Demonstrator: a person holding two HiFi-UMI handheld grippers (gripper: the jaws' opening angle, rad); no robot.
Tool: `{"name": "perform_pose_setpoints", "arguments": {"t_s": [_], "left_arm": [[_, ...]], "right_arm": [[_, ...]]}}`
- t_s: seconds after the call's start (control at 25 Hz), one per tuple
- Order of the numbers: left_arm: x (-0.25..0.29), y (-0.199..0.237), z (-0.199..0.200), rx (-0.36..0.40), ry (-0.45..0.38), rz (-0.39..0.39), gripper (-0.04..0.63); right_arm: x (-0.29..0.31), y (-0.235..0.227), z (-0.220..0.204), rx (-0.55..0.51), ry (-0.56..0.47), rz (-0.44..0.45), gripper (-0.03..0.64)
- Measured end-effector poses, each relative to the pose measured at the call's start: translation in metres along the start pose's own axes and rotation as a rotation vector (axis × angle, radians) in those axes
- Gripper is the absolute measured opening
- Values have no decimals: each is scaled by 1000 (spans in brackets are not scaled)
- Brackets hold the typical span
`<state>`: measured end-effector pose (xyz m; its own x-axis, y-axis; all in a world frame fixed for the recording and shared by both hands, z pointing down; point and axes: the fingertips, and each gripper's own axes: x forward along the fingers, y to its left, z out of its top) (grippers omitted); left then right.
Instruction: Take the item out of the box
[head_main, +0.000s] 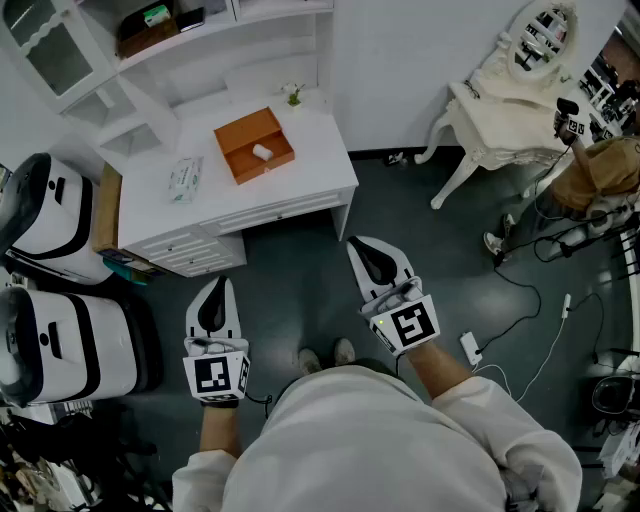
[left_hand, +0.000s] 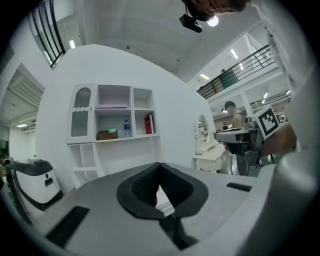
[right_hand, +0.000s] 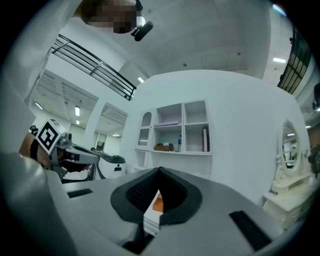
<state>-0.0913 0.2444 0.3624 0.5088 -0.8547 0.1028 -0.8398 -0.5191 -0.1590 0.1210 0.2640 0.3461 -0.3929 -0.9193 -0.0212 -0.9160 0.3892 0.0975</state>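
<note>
An open orange box (head_main: 254, 143) stands on the white desk (head_main: 320, 170), and a small white item (head_main: 262, 151) lies inside it. Both grippers hang over the dark floor in front of the desk, well short of the box. My left gripper (head_main: 217, 288) is shut with nothing in it, its tips meeting in the left gripper view (left_hand: 159, 167). My right gripper (head_main: 362, 246) is also shut and empty, nearer the desk's right front corner. Through the slit behind the right gripper's (right_hand: 159, 171) tips, a sliver of the orange box (right_hand: 158, 202) shows.
A tissue pack (head_main: 186, 178) and a small plant (head_main: 292, 93) also sit on the desk, with white shelves (head_main: 150, 40) behind. Two white machines (head_main: 60, 345) stand at the left, a white vanity table (head_main: 500, 100) at the right. Cables and an adapter (head_main: 470, 347) lie on the floor.
</note>
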Motion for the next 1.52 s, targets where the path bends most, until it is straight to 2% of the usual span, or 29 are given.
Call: {"name": "perform_pose_setpoints", "arguments": {"t_s": [0.12, 0.6, 0.72, 0.76, 0.8, 0.88, 1.28, 1.52], "left_arm": [[-1, -3, 0, 0, -1, -2, 5], [10, -10, 1, -5, 4, 9, 5], [12, -11, 0, -4, 10, 14, 5], [13, -11, 0, -4, 13, 16, 5], [14, -11, -1, -4, 15, 19, 5], [15, -10, -1, -6, 19, 23, 5], [20, -21, -7, 11, 56, 72, 5], [27, 3, -31, -25, 78, 111, 5]], "right_arm": [[-1, -2, 10, -29, -75, 2, 23], [0, -18, 6, -37, -74, 11, 23], [-1, -21, 10, -24, -109, 28, 26], [0, -21, 12, -12, -118, 43, 143], [1, -22, 12, -1, -123, 57, 315], [2, -25, 13, 2, -132, 63, 367], [8, -47, -4, 5, -121, 109, 377], [38, -42, -19, -9, -98, 150, 376]]}}
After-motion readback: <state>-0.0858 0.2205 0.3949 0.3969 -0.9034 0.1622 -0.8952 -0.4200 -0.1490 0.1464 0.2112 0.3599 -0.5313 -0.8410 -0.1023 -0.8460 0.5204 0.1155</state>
